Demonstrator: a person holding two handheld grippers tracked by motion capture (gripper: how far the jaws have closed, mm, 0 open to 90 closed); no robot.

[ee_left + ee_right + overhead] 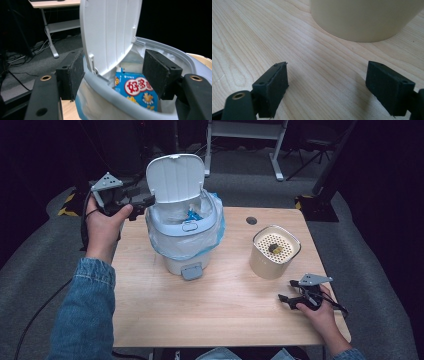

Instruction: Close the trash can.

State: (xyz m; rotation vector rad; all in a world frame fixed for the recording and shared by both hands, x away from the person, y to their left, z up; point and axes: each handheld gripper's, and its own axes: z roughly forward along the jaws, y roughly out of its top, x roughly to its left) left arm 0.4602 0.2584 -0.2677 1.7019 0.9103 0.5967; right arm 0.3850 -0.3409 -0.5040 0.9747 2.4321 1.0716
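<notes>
**My left fingers straddle the bin's rim, my right fingers idle by the beige pot**

From the high view, the small white bin stands on the desk at about eleven o'clock from the desk's middle, lined with a pale blue bag that folds out over its rim. Its lid is tipped up and back, standing nearly upright. Inside lies a blue snack packet with red characters on a white patch.

My left gripper sits at nine o'clock of the bin, right at the rim. In the left gripper view my fingers are spread wide and grip nothing: one pad is outside the rim beside the raised lid's edge, the other over the bin's mouth, so the rim and the lid's lower corner lie between them.

My right gripper rests low at about four o'clock on the desk. Its fingers are also wide apart and empty, just above the wood, pointing at the base of the beige pot. That pot stands at about eleven o'clock from this gripper, near but not touching. Its perforated top holds something small and dark that I cannot make out.
</notes>
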